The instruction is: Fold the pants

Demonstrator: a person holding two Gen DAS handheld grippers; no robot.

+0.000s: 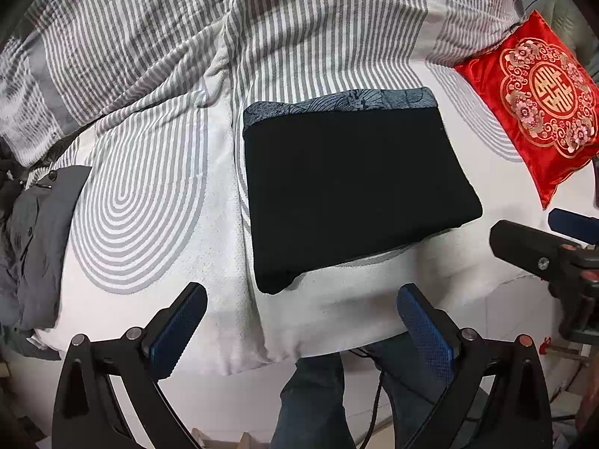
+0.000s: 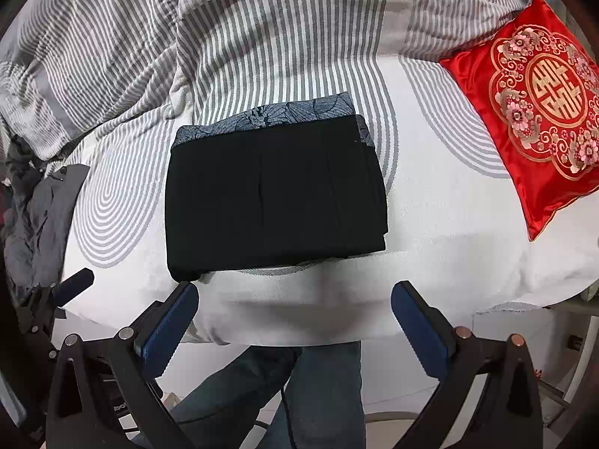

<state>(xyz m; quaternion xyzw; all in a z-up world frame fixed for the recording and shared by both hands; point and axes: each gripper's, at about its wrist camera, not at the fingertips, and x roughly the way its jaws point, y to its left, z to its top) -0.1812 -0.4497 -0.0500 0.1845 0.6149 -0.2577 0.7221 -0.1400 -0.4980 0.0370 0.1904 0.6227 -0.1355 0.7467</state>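
Note:
The black pants (image 1: 348, 194) (image 2: 273, 194) lie folded into a flat rectangle on the white bed, with a strip of blue-grey patterned fabric (image 1: 337, 103) (image 2: 269, 118) showing along the far edge. My left gripper (image 1: 301, 310) hovers open just short of the fold's near edge, nothing between its blue pads. My right gripper (image 2: 294, 310) is also open and empty, close to the fold's near edge. The right gripper shows at the right edge of the left wrist view (image 1: 561, 239), and a fingertip of the left gripper (image 2: 73, 280) appears at the left of the right wrist view.
A red embroidered cushion (image 1: 535, 104) (image 2: 539, 101) lies right of the pants. A grey garment (image 1: 33, 247) (image 2: 37, 220) is heaped at the left bed edge. The striped duvet (image 1: 187, 37) (image 2: 224, 30) is bunched behind. The person's jeans-clad legs (image 1: 318, 396) (image 2: 299, 393) stand at the bed's near edge.

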